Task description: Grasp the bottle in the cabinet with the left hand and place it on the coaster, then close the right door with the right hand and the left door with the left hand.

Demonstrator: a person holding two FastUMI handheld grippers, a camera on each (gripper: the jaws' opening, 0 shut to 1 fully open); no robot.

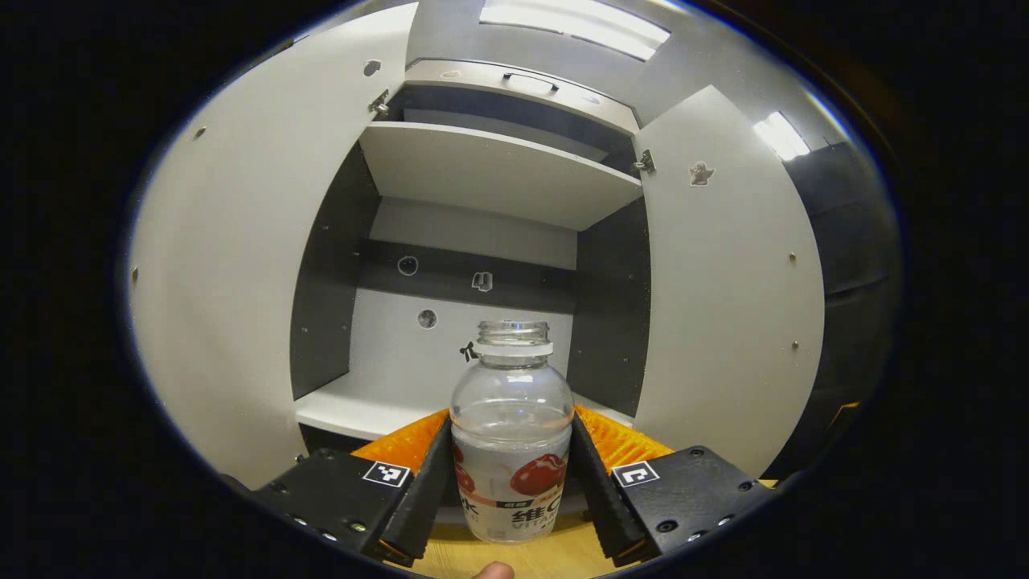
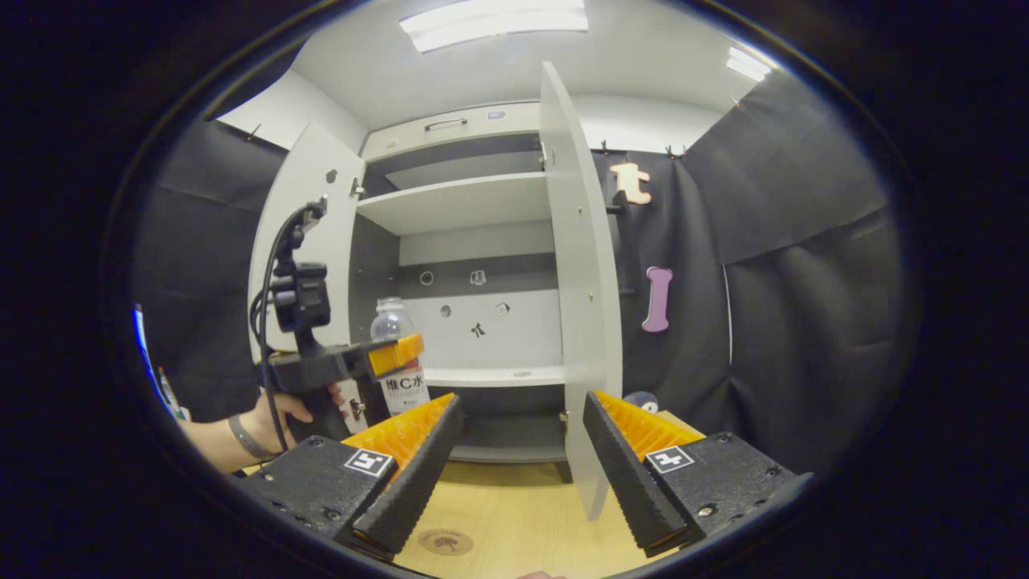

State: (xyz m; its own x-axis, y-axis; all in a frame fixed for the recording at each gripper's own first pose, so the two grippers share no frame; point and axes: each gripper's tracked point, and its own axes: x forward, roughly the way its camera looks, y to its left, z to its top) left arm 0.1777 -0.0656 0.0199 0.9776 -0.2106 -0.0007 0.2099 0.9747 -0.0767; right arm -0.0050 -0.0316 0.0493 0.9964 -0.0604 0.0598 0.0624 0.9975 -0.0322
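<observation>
In the left gripper view the bottle stands between the left gripper's 2 fingers, before the cabinet, flanked by the left door and right door. In the right gripper view the coaster lies on the table between the right gripper's fingers.

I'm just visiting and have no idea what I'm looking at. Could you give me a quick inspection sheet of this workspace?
Surface: wooden tabletop, bare around the coaster.
Job's things: capless bottle held in front of the cabinet; coaster vacant; left door and right door both open.
Clutter: nothing seen.
Grippers: left gripper shut on the bottle; right gripper open, holding nothing.
Cables: black cable looping above the left gripper.
Surroundings: black cloth wall, ceiling lights.
</observation>
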